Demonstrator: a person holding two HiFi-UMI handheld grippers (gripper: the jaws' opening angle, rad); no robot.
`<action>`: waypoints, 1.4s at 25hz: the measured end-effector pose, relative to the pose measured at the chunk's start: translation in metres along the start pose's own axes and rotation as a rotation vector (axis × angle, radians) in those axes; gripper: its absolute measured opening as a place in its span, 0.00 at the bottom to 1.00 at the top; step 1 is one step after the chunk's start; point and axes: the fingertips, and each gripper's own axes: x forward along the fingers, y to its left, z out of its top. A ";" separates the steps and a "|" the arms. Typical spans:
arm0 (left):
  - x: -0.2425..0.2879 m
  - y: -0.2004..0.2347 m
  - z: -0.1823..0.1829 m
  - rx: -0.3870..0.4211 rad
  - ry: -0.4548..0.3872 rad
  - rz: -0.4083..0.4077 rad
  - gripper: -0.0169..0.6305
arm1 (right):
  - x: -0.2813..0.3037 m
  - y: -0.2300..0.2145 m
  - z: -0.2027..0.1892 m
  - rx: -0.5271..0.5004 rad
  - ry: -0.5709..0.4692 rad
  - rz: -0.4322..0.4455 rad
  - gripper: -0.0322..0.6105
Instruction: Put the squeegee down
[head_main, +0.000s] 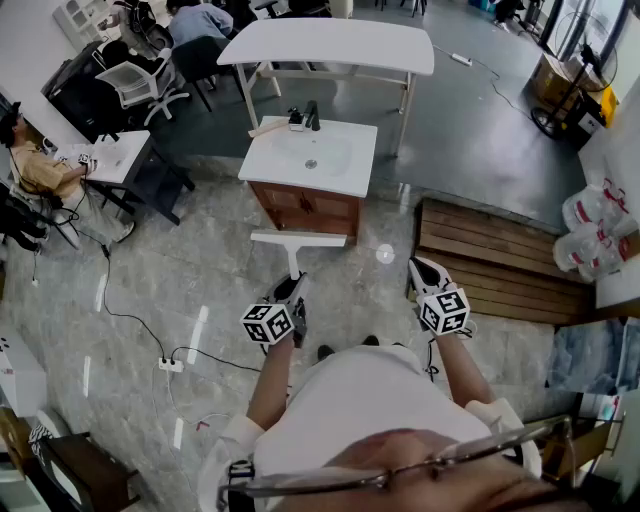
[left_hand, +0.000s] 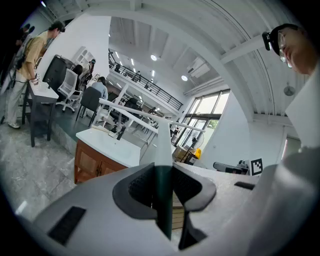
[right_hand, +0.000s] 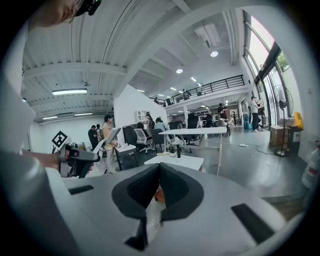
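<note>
The squeegee (head_main: 298, 240) has a white blade and a white handle that runs back into my left gripper (head_main: 292, 288), held above the floor in front of the washbasin cabinet (head_main: 305, 205). In the left gripper view the handle (left_hand: 162, 150), dark green near the pads and white further out, sits pinched between the jaws of my left gripper (left_hand: 162, 187). My right gripper (head_main: 421, 268) hovers level with it on the right, beside the wooden platform. In the right gripper view my right gripper (right_hand: 159, 175) has its pads together with nothing held.
A white washbasin top (head_main: 345, 150) with a tap stands ahead, and a white table (head_main: 330, 45) lies behind it. A slatted wooden platform (head_main: 500, 260) is at the right. A power strip and cable (head_main: 170, 365) lie on the floor at the left. People sit at desks far left.
</note>
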 end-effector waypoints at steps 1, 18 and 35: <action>0.001 0.001 0.001 0.003 -0.001 -0.001 0.16 | 0.002 0.000 0.000 0.000 -0.003 0.000 0.06; 0.017 -0.012 -0.005 0.007 -0.006 0.006 0.16 | -0.001 -0.024 -0.004 0.050 -0.010 -0.001 0.06; 0.044 -0.035 -0.011 0.001 -0.045 0.050 0.16 | 0.000 -0.066 -0.017 0.015 0.023 0.022 0.06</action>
